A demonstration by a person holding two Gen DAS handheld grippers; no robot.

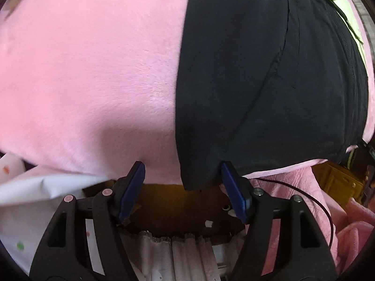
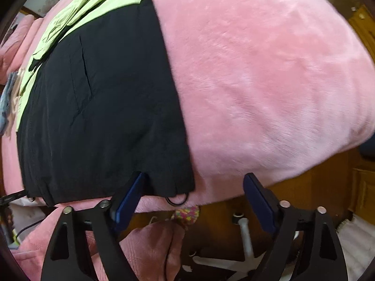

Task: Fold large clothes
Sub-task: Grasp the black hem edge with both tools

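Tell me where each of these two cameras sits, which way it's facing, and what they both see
Left wrist: on the left gripper, looking down along its open fingers at the near left corner of the black garment on the pink blanket; no hand or sleeve shows.
Right wrist: on the right gripper, looking steeply down at the garment's near right corner, with floor and a chair base below; no hand or sleeve shows.
Shared: the black garment, the pink blanket and the light green garment beyond.
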